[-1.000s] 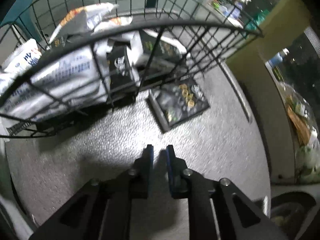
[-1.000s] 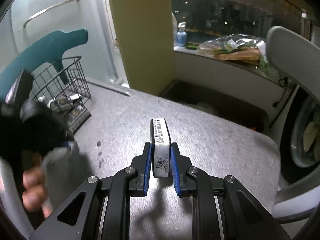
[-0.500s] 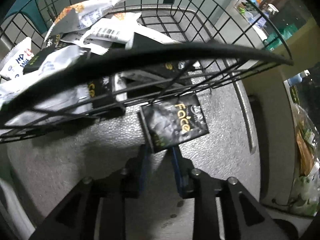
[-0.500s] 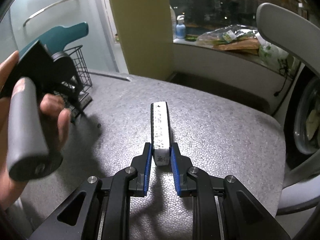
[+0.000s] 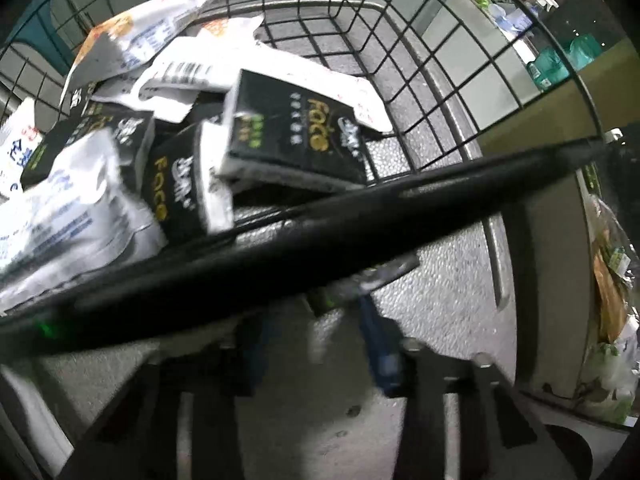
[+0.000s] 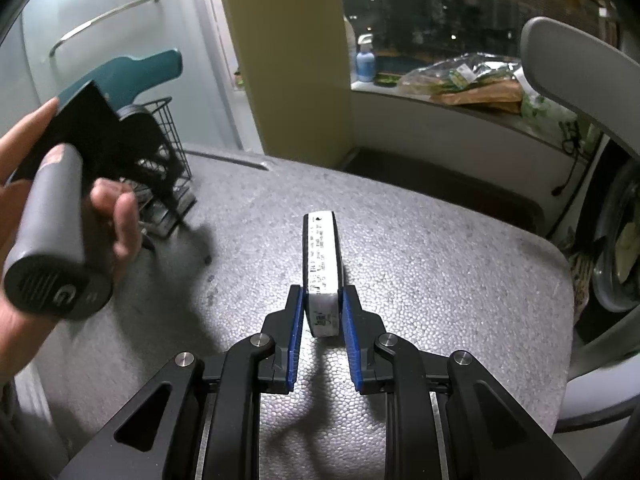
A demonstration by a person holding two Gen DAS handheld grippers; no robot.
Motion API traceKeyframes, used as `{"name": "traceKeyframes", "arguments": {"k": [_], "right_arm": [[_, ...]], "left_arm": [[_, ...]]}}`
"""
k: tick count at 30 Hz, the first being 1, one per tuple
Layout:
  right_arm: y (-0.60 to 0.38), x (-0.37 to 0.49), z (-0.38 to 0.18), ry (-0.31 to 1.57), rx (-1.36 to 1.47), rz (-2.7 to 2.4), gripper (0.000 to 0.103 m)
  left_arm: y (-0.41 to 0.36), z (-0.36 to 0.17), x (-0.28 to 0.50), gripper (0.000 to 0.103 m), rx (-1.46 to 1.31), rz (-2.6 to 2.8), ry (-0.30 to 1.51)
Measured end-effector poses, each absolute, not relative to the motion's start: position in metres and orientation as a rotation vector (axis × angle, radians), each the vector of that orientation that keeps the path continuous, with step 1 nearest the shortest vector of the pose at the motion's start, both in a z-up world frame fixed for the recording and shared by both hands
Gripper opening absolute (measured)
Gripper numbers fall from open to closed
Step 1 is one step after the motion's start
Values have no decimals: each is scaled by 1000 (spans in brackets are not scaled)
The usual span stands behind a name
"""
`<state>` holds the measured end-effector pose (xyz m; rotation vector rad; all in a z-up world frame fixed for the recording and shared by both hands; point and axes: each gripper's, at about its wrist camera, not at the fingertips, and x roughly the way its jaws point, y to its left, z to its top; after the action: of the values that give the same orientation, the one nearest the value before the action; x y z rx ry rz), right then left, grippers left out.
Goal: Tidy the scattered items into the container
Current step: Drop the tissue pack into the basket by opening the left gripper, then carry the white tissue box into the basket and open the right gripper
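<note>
The black wire basket (image 5: pixel 420 92) fills the left wrist view, holding several black "Face" packs (image 5: pixel 288 140) and white snack packets (image 5: pixel 60 216). Its thick rim crosses in front of my left gripper (image 5: pixel 316 320), whose jaws stand apart; a thin black pack (image 5: pixel 360 280) shows edge-on between the fingertips, half hidden by the rim. My right gripper (image 6: pixel 322 312) is shut on a black-and-white tissue pack (image 6: pixel 322 264) held on edge just above the grey foam tabletop (image 6: pixel 440 264). The basket (image 6: pixel 164 168) shows far left in the right wrist view, behind the left hand.
The hand holding the left gripper's grey handle (image 6: pixel 52 236) fills the left of the right wrist view. A yellow pillar (image 6: pixel 288 56), a window ledge with bagged goods (image 6: pixel 468 80) and a grey chair back (image 6: pixel 580 56) ring the table.
My left gripper took a black pack from the table beside the basket and rose to the basket rim; its jaws now stand wider. My right gripper lifted slightly with its pack.
</note>
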<state>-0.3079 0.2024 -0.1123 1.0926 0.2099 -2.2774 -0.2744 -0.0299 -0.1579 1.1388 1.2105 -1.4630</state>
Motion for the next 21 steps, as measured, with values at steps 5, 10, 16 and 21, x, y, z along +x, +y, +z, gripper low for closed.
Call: {"name": "traceKeyframes", "arguments": {"k": [5, 10, 16, 21], "right_arm": [[203, -301, -110, 198, 1095, -2283, 20], [196, -299, -103, 200, 1078, -2285, 20], [188, -288, -107, 198, 1096, -2236, 30], [186, -272, -113, 152, 1102, -2278, 39]], "left_arm": [[-22, -158, -259, 5, 1170, -1548, 1198], [0, -154, -232, 3, 1269, -1632, 1131], [22, -141, -184, 10, 1241, -1734, 1049], [-3, -149, -173, 16, 1281, -1811, 956]]}}
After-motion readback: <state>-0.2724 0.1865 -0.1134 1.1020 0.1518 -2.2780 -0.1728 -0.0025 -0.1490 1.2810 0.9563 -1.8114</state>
